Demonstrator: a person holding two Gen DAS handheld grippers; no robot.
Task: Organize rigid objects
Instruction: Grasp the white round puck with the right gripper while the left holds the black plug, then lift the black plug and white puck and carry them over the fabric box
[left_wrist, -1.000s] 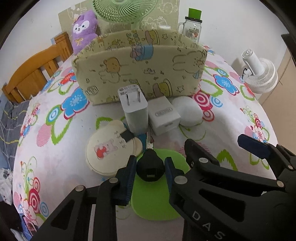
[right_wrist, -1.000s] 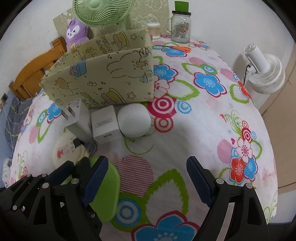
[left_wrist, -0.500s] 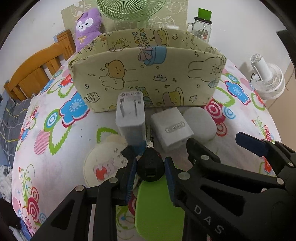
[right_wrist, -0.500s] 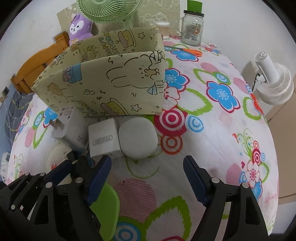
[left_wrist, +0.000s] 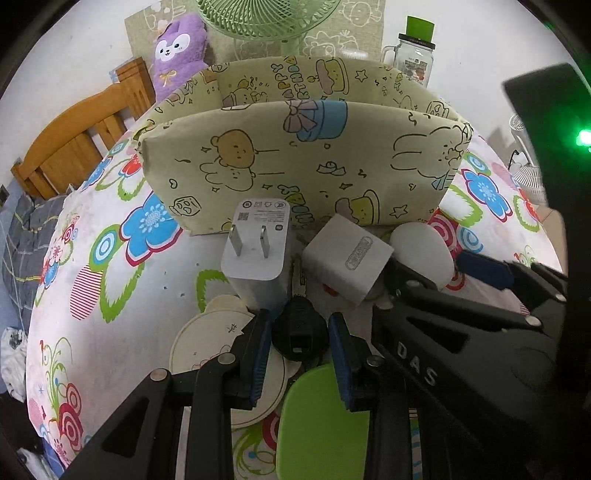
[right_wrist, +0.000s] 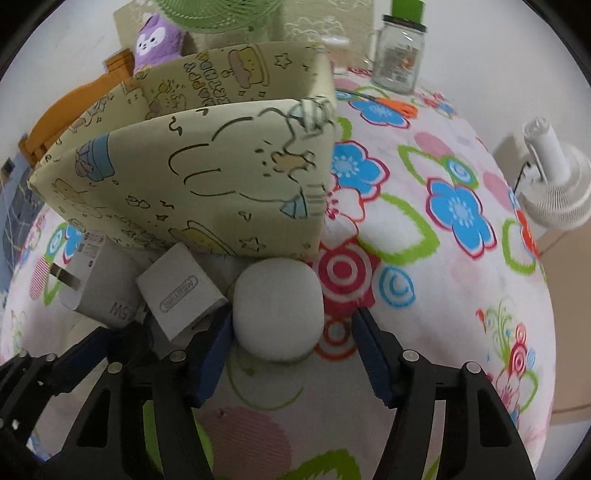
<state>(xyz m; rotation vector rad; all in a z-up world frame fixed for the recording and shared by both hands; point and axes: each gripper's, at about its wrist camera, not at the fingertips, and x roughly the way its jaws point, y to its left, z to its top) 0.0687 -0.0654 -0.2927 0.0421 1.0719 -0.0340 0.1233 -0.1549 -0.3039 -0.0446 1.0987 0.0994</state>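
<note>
My left gripper (left_wrist: 299, 354) is shut on a black car key (left_wrist: 300, 330), held just above the table. Ahead of it stand a tall white plug charger (left_wrist: 256, 251) and a white cube charger (left_wrist: 349, 258), in front of a cream cartoon-print storage box (left_wrist: 295, 155). My right gripper (right_wrist: 291, 354) is open around a white rounded case (right_wrist: 279, 314), its fingers on either side and apart from it. The cube charger (right_wrist: 181, 291) and the plug charger (right_wrist: 99, 288) lie left of the case. The box (right_wrist: 192, 173) stands behind them.
A green flat pad (left_wrist: 321, 421) and a round cream lid (left_wrist: 218, 354) lie under the left gripper. A glass jar (right_wrist: 399, 51), a green fan (left_wrist: 266, 18), a purple plush (left_wrist: 177, 51) stand behind the box. A white fan (right_wrist: 554, 184) is off the right edge.
Both grippers have moved forward toward the box. The left carries the key up to the chargers. The right now straddles the white case.
</note>
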